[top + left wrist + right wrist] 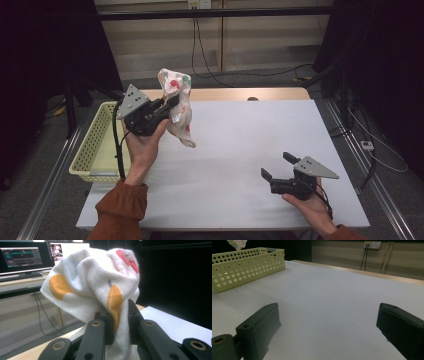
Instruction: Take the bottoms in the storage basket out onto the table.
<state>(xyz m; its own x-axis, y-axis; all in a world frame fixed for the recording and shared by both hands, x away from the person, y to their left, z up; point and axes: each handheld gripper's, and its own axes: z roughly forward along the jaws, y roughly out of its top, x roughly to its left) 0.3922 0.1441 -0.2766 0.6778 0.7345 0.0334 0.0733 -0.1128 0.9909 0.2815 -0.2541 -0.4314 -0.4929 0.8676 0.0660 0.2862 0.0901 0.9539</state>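
A white cloth (181,107) with red, green and orange spots hangs in the air over the table's left part. My left gripper (172,103) is shut on the cloth, held up beside the basket. In the left gripper view the cloth (95,282) bunches above the jaws and is pinched between them, with my left gripper (117,325) closed around a fold. My right gripper (277,166) rests low near the table's front right, open, with nothing between its jaws. In the right gripper view my right gripper (327,322) has its jaws spread wide over bare white tabletop.
A pale yellow perforated basket (92,145) stands at the table's left edge, and the same basket (244,267) appears in the right gripper view. The white table (240,145) stretches between the two grippers. Monitors (25,256) stand beyond the cloth.
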